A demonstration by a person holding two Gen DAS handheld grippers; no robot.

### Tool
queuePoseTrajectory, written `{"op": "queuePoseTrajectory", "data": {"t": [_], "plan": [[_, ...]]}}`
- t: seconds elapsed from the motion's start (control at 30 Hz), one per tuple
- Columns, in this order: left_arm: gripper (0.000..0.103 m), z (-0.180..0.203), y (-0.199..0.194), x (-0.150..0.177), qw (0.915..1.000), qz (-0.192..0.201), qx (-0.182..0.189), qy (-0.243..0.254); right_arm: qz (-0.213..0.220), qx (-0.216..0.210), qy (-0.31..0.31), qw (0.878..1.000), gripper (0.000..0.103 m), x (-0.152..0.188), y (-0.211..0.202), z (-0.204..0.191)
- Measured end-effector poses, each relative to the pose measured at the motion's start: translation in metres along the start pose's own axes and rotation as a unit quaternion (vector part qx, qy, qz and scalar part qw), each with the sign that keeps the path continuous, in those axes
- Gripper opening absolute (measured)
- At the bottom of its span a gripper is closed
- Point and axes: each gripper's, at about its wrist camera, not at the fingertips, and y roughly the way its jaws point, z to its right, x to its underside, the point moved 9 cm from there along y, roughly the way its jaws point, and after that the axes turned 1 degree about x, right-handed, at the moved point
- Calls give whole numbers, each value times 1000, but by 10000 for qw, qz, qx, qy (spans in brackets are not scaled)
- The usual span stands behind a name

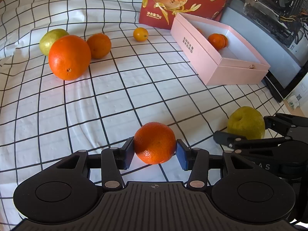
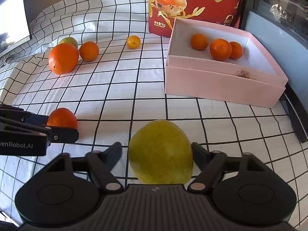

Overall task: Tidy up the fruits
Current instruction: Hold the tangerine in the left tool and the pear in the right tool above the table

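Note:
My left gripper (image 1: 155, 151) is shut on a small orange (image 1: 155, 143), just above the checked cloth; it also shows in the right wrist view (image 2: 61, 118). My right gripper (image 2: 156, 154) has its fingers around a yellow-green pear (image 2: 160, 152), which also shows in the left wrist view (image 1: 246, 122); the left finger looks slightly apart from it. A pink box (image 2: 221, 84) holds three small oranges (image 2: 220, 49). A big orange (image 1: 69, 57), a smaller orange (image 1: 99, 45), a green pear (image 1: 52, 38) and a tiny yellow citrus (image 1: 141, 34) lie at the far left.
A red snack bag (image 2: 194, 5) stands behind the pink box (image 1: 211, 65). A dark monitor frame (image 2: 296, 115) runs along the right table edge. A small beige scrap (image 2: 242, 74) lies in the box. The checked cloth (image 1: 134, 88) covers the table.

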Motion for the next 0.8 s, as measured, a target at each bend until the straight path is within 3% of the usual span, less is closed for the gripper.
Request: {"op": "queuePoseTrajectory", "data": {"t": [0.1, 0.8], "plan": [[51, 0, 0, 0, 10000, -2, 3, 5, 22, 67, -77, 9999, 61, 0, -2, 1], [51, -1, -3, 1, 9999, 70, -7, -103, 72, 81, 24, 9999, 60, 10, -15, 10]]}}
